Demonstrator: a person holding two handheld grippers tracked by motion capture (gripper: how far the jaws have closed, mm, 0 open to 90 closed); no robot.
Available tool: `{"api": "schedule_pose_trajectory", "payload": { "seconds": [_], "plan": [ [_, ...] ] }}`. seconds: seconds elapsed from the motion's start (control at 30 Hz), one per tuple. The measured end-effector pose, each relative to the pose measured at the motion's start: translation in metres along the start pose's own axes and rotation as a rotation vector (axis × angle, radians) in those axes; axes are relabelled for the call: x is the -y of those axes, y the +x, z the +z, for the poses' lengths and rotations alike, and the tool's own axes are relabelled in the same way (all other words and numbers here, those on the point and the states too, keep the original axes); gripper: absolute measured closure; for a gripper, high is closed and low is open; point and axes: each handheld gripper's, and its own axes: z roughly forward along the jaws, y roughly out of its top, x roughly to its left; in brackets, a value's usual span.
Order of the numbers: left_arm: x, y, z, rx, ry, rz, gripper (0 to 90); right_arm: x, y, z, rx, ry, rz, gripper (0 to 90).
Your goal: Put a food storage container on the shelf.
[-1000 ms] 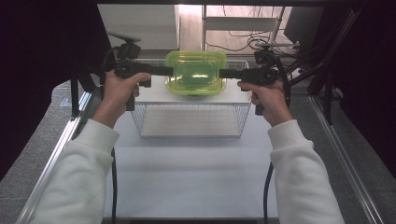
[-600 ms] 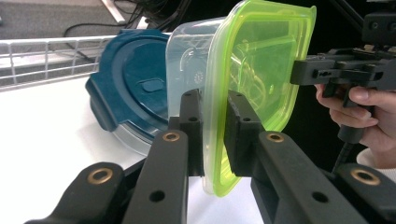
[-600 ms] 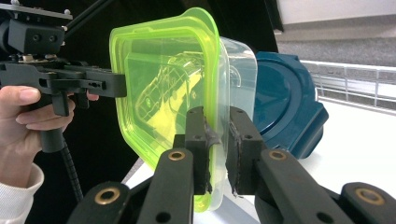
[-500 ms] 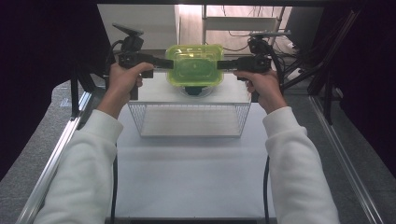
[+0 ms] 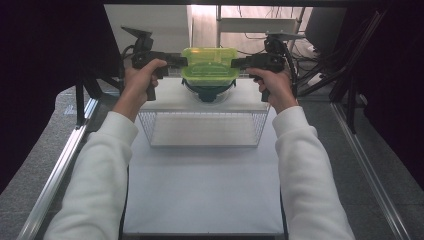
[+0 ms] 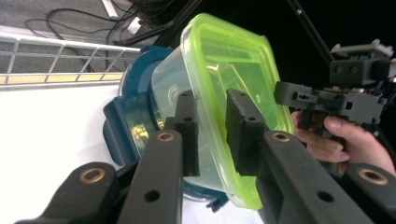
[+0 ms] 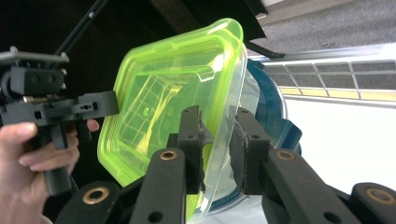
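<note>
Now my left hand-held gripper [image 6: 212, 128] and right hand-held gripper [image 7: 219, 144], jaws just eased, straddle the green-lidded container's [image 5: 210, 65] rim ends, keeping it level over, perhaps resting on, the blue bowl [image 5: 209, 91]

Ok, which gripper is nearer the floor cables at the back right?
Right. The right gripper is just left of the cables; the left gripper is across the box. Both have just been opening, box rim between the jaws.

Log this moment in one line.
both claws: opening, rim between jaws | clear lime-lidded plastic container: atop blue bowl | wire basket: nearer
</note>
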Motion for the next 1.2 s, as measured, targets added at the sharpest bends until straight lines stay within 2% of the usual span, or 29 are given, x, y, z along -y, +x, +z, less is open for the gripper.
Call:
{"api": "schedule_pose_trajectory", "payload": {
  "seconds": [0.2, 0.43, 0.5, 0.57, 0.63, 0.73, 0.8, 0.83, 0.97, 1.03, 1.07, 1.2],
  "plan": [
    [0.0, 0.012, 0.003, 0.043, -0.018, -0.047, 72.8, 0.0, -0.006, 0.005, -0.01, -0.027, 0.069, 72.3],
    [0.001, 0.012, 0.005, 0.033, -0.016, -0.047, 70.8, 0.001, -0.007, 0.005, -0.015, -0.045, 0.085, 70.6],
    [0.001, 0.01, 0.006, -0.004, -0.027, -0.029, 63.5, 0.002, -0.007, 0.006, 0.0, -0.057, 0.061, 60.1],
    [0.001, 0.008, 0.003, -0.049, -0.062, -0.005, 47.7, 0.002, -0.008, 0.005, 0.004, -0.083, 0.033, 46.5],
    [0.001, 0.006, -0.002, -0.057, -0.099, 0.013, 34.5, 0.002, -0.008, -0.001, -0.007, -0.12, 0.008, 36.6],
    [0.005, 0.0, -0.012, -0.103, -0.116, 0.081, 24.9, 0.005, -0.006, -0.014, -0.005, -0.153, -0.037, 30.8],
    [0.009, -0.006, -0.019, -0.154, -0.099, 0.154, 22.8, 0.008, -0.002, -0.022, 0.022, -0.154, -0.09, 29.8],
    [0.012, -0.009, -0.023, -0.164, -0.094, 0.181, 22.2, 0.01, 0.0, -0.027, 0.026, -0.154, -0.121, 29.6],
    [0.025, -0.022, -0.04, -0.186, -0.095, 0.26, 21.5, 0.025, 0.008, -0.042, -0.002, -0.119, -0.236, 29.7],
    [0.035, -0.027, -0.046, -0.171, -0.084, 0.29, 21.7, 0.034, 0.012, -0.048, 0.015, -0.102, -0.298, 29.7],
    [0.041, -0.03, -0.048, -0.18, -0.072, 0.31, 21.9, 0.04, 0.013, -0.051, 0.029, -0.092, -0.327, 29.6],
    [0.068, -0.04, -0.058, -0.217, -0.059, 0.395, 22.3, 0.064, 0.014, -0.064, 0.04, -0.077, -0.388, 28.6]
  ]
}}
